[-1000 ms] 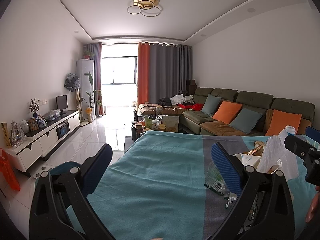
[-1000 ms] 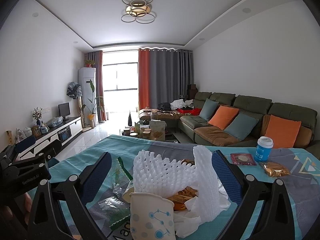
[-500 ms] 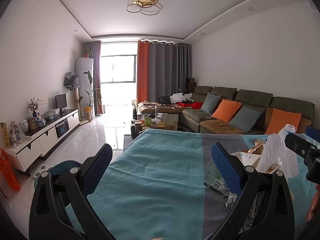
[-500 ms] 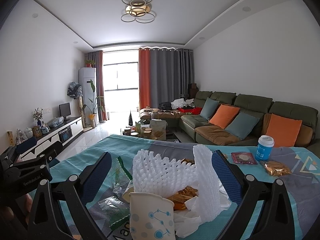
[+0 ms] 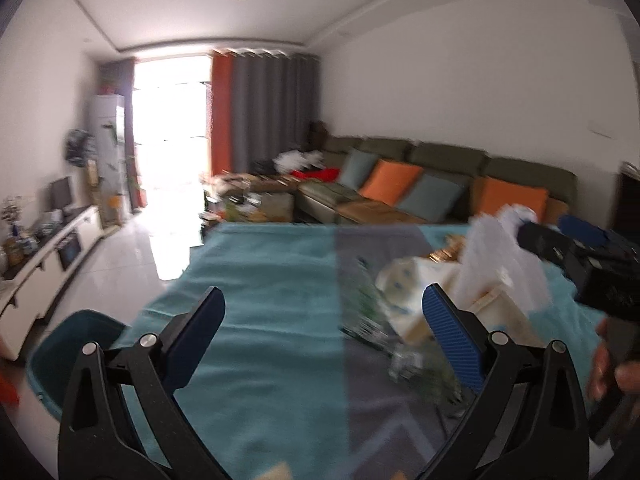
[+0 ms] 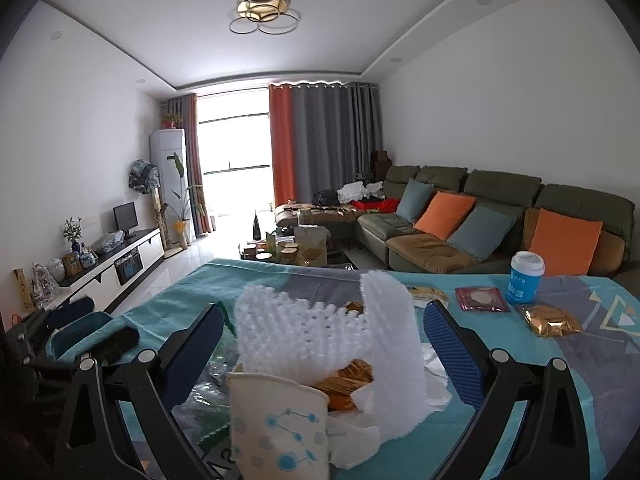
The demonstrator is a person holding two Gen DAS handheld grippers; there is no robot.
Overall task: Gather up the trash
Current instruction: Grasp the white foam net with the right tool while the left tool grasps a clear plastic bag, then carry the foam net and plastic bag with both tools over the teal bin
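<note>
Trash lies in one heap on the tabletop [image 6: 580, 364], directly in front of the right claw [image 6: 324, 344] at 12 o'clock: a white foam net [image 6: 328, 332], a paper cup w/ blue dots [image 6: 276, 428], gold wrappers [image 6: 344, 380], crumpled tissue [image 6: 352, 440] and a clear plastic bag [image 6: 208, 392]. More pieces are at 2 o'clock: a red sachet [image 6: 482, 299], a gold packet [image 6: 552, 320] and a blue-white cup [image 6: 526, 278]. A teal bin [image 6: 76, 332] stands at 9 o'clock, beside the tabletop edge.

Right claw is spread wide, holds nothing; the heap sits between its fingers but I see no contact. Left claw [image 5: 324, 328] is also spread and empty, over bare cloth; its view is blurred, the heap is at its 2 o'clock.

My judgement: all is very light and soft. Foam net squashes easily, so pinch approx. its middle wall. Paper cup is thin, take it at the rim. Plastic bag and foil are slippery, they can slide out; grip a folded part.
</note>
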